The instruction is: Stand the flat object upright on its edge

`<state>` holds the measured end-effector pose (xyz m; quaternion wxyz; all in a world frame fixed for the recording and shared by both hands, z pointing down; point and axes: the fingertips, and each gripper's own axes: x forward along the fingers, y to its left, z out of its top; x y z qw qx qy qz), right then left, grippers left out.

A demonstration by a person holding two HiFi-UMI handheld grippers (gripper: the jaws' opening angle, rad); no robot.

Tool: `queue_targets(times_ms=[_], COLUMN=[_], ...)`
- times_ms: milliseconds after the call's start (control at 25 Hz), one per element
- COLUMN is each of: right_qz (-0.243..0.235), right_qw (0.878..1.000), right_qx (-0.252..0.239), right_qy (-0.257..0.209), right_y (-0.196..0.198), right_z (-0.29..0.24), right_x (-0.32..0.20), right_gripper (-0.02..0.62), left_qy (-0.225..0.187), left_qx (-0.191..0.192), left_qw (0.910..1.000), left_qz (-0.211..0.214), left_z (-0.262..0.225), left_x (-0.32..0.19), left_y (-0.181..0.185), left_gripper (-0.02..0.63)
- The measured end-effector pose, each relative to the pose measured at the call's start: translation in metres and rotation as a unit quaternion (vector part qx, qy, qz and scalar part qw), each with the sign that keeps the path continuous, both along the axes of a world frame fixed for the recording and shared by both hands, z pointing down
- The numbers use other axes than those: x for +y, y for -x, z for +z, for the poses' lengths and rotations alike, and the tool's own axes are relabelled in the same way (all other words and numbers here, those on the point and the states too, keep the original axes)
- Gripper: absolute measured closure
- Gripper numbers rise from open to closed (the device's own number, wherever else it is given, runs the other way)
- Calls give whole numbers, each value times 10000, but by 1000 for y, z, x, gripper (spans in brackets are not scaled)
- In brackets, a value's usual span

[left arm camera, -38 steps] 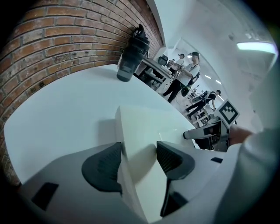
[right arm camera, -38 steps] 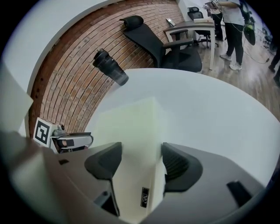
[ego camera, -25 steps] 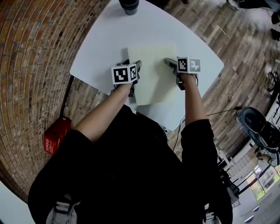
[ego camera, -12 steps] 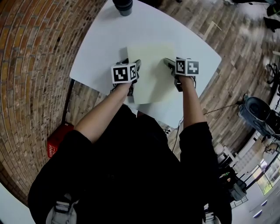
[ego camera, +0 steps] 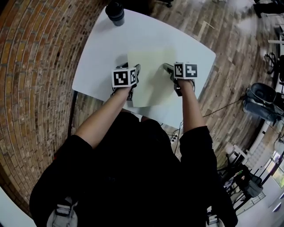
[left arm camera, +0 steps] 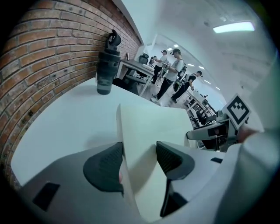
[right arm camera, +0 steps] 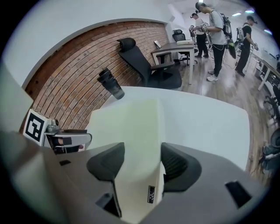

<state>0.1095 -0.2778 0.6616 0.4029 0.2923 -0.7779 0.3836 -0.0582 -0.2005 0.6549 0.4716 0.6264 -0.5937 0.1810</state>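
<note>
Over the white bench (ego camera: 106, 48), pale board (ego camera: 151, 77) sits betw. both claws: L claw (left arm camera: 139, 151) clamps its left edge; R claw (right arm camera: 142, 157), jaws just been closing, clamps right edge.

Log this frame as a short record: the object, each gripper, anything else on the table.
object: pale flat board, broad face up, not yet on edge
surface: white table
left gripper: shut on the board's left side
right gripper: jaws have just been closing; shut on the board's right side
other: dark bottle at the table's far corner
</note>
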Motion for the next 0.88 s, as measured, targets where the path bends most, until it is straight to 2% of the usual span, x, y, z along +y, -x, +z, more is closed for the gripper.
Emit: queue_targets(times_ms=[280,880], right_qz=[344,1128], right_qw=[9993,9882], right_qx=[53,-12], right_qy=[-125,-1037], right_y=[-17,-34], right_z=[-24,-92], right_x=[9,16], right_gripper=[334,325], left_qy=[-238,-1025], left_qx=[-95,-253], left_qw=[9986,9860], left_qz=[465,1292], left_z=[-27,-92], left_x=[-7,-37], left_y=[-11,-18], left_gripper=[356,356])
